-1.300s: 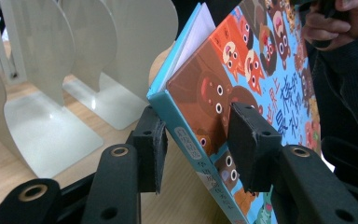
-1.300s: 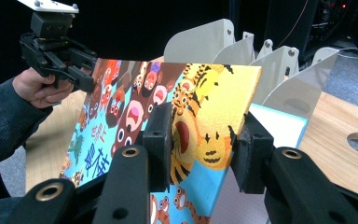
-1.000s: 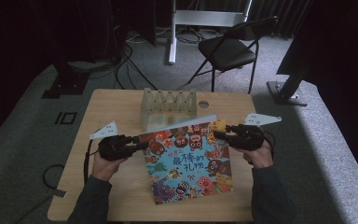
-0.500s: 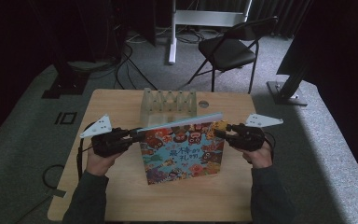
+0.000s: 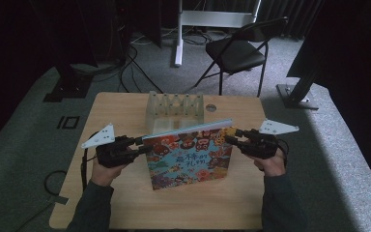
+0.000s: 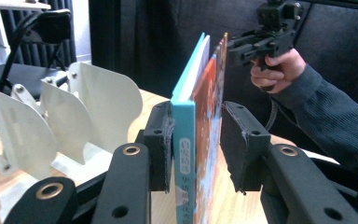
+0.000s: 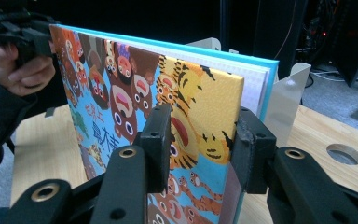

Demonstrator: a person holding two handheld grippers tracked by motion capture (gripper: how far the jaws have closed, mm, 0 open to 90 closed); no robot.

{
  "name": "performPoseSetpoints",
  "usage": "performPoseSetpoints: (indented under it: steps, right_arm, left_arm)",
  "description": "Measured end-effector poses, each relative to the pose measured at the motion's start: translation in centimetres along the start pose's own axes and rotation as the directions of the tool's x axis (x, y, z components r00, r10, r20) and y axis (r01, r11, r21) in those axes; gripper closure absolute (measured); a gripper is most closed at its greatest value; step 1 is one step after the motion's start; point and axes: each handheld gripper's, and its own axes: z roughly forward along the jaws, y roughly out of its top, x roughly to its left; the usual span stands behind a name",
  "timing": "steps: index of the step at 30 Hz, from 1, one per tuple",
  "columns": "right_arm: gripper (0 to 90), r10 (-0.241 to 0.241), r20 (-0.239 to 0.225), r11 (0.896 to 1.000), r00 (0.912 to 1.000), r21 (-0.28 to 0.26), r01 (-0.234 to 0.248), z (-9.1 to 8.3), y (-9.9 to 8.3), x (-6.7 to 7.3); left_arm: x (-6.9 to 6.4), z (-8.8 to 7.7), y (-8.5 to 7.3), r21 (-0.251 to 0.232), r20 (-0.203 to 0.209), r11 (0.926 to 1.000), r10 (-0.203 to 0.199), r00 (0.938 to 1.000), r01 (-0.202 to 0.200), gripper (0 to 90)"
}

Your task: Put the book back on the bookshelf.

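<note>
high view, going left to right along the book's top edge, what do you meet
left gripper → book → right gripper

Left gripper [image 5: 142,145] is held level, pointing right, jaws just opened further, one pad slightly off. Right gripper [image 5: 231,139] is held level, pointing left, jaws clamped. Forearms are extended forward.

Around the wooden table

A white slotted rack [image 5: 175,107] stands near the wooden table [image 5: 121,106]'s far edge, a round hole [image 5: 211,108] just beside it; beyond, a black folding chair [image 5: 236,53] and cables [image 5: 125,60] on grey carpet.
</note>
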Motion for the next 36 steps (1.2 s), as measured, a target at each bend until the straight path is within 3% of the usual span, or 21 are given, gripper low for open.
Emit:
performPoseSetpoints:
  steps: [11, 15, 19, 24, 27, 36]
  right_arm:
    - [58.8, 0.005, -0.004, 1.0, 1.0, 0.007, -0.005, -0.2, -0.5, 0.0]
    - [58.3, 0.008, -0.002, 1.0, 1.0, 0.01, -0.008, -0.3, -0.6, -0.1]
    - [58.0, 0.011, 0.002, 1.0, 0.9999, 0.009, -0.011, -0.4, -0.8, -0.2]
    - [57.4, 0.017, 0.006, 1.0, 0.9998, 0.009, -0.017, -0.5, -1.0, -0.3]
    - [57.3, 0.02, 0.009, 1.0, 0.9998, 0.01, -0.02, -0.5, -1.1, -0.3]
    - [57.4, 0.028, 0.014, 1.0, 0.9995, 0.012, -0.028, -0.7, -1.5, -0.6]
  left_arm:
    - [-0.5, 0.7, -1.0, 0.008, 0.026, 0.9999, 0.011, 0.9996, -0.011, 65.5]
    - [-0.5, 1.0, -1.2, 0.0, 0.027, 0.9999, -0.015, 0.9995, 0.015, 62.1]
    - [-0.6, 1.1, -1.3, 0.001, 0.021, 0.9997, -0.025, 0.9995, 0.025, 60.1]
    - [-0.9, 1.5, -1.3, 0.018, -0.003, 0.9998, 0.004, 1.0, -0.004, 60.2]
    - [-0.7, 1.6, -1.4, 0.015, 0.006, 0.9997, -0.021, 0.9998, 0.021, 63.2]
    - [-1.2, 2.1, -1.7, 0.025, 0.016, 0.9992, 0.03, 0.9994, -0.03, 70.0]
